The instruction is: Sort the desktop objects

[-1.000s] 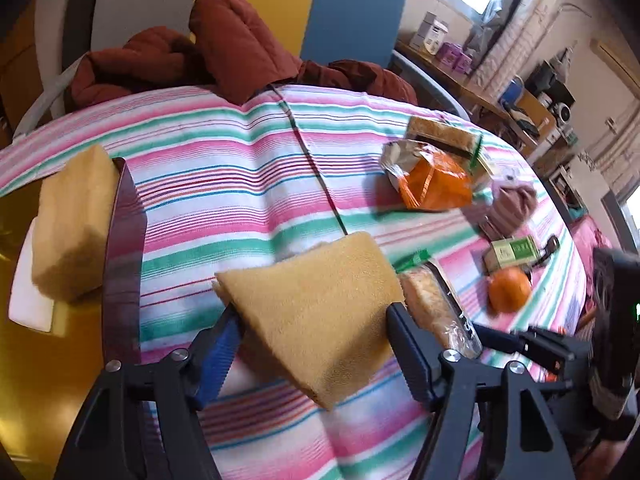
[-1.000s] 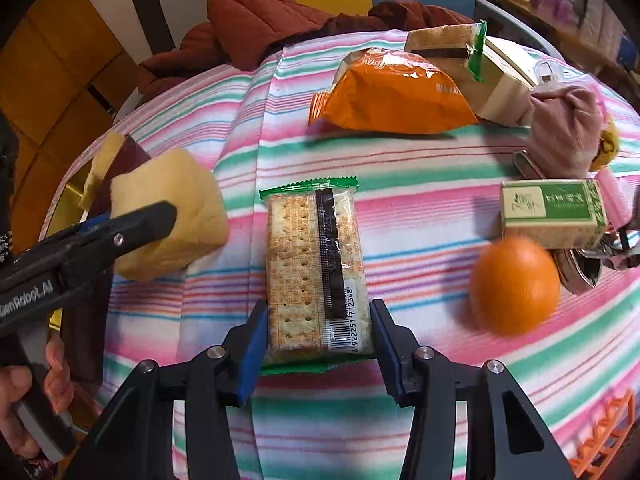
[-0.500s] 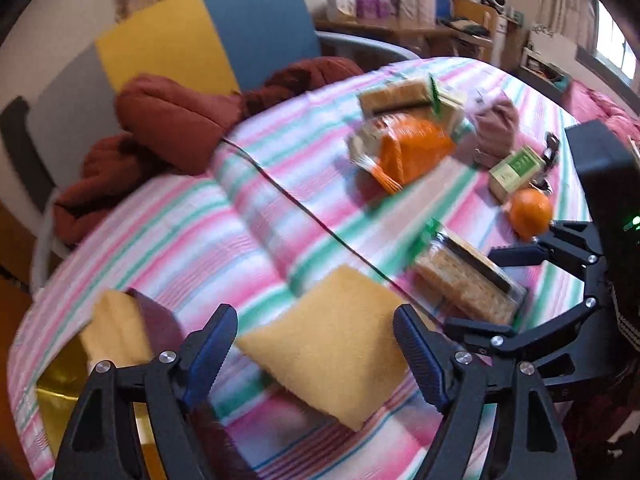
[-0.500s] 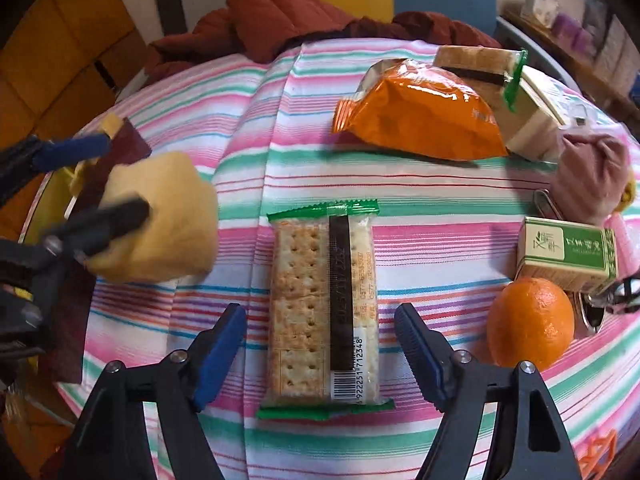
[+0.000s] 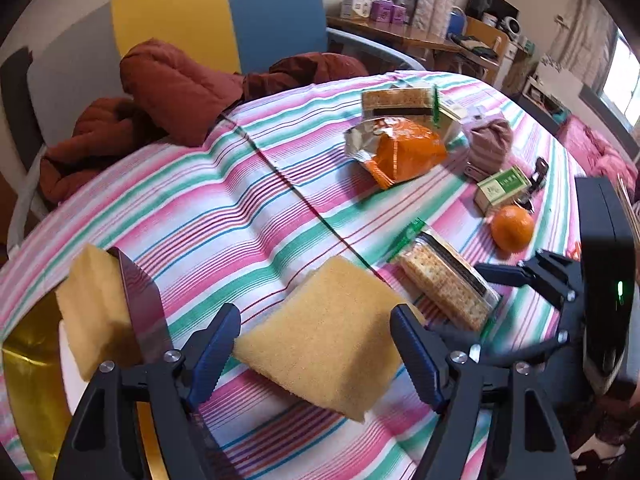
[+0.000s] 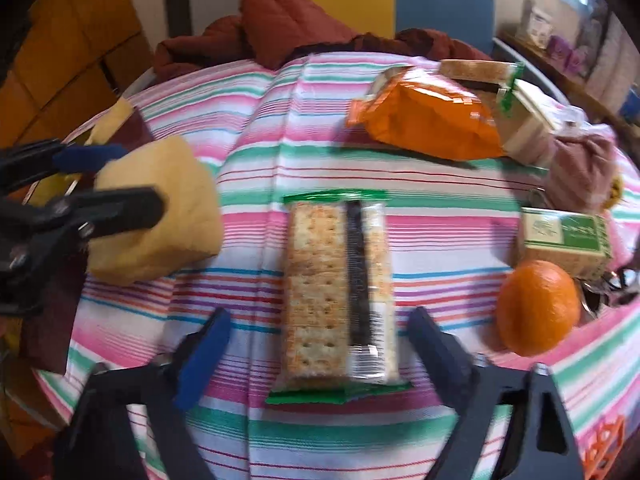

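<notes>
The striped tablecloth carries two jobs at once, and the bigger one sits with the yellow sponge: it lies flat on the cloth between the jaws of the left gripper, which stand wide and are closing slightly, the pads not pressing on it. To do this step well, the person would probably centre the sponge between the pads and squeeze only lightly, since foam gives and can twist out. Beside it, the cracker packet lies lengthwise between the jaws of the right gripper, also apart and narrowing, clear of the wrapper on both sides; a grip across the short width near the barcode end looks safest, as crackers break under force. The orange rests near the packet and should stay out of the sweep. Compared with a second ago, the right jaws, then tight against the packet, have let go, and the left wrist view has rolled.
</notes>
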The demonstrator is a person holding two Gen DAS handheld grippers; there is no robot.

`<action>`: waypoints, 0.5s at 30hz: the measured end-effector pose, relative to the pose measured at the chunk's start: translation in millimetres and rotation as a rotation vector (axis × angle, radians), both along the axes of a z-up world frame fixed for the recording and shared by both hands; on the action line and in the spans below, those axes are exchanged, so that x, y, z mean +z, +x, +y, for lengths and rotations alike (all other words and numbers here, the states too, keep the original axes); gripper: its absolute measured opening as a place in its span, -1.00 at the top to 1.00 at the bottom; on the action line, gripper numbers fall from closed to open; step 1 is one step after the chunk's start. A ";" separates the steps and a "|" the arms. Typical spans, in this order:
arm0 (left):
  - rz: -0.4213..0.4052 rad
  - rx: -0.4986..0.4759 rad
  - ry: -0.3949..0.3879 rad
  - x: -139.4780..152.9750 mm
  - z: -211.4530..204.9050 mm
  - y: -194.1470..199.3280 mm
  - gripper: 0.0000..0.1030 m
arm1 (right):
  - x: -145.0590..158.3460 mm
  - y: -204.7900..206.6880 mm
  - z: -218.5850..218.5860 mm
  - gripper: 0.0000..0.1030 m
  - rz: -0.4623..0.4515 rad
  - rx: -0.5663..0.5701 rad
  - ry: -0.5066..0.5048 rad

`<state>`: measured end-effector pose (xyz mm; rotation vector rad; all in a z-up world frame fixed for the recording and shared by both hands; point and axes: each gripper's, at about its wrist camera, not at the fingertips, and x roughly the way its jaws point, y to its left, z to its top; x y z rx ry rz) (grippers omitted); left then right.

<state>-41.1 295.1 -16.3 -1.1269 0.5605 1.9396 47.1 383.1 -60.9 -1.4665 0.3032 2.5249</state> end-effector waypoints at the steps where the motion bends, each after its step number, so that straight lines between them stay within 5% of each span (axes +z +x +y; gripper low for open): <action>1: 0.008 -0.027 -0.001 1.2 0.4 3.5 -0.53 | 2.0 3.9 3.1 -0.32 0.008 -0.010 -0.005; 4: 0.071 -0.091 -0.062 -2.7 7.2 11.0 -0.58 | 3.2 8.6 11.7 0.03 0.015 -0.042 -0.023; 10: 0.012 -0.110 -0.082 -15.5 15.2 12.4 -0.64 | 2.9 9.6 17.7 0.03 0.030 -0.061 -0.046; 15: -0.040 -0.025 -0.018 -12.8 7.2 9.3 -0.46 | 4.8 11.9 24.5 0.04 0.040 -0.093 -0.104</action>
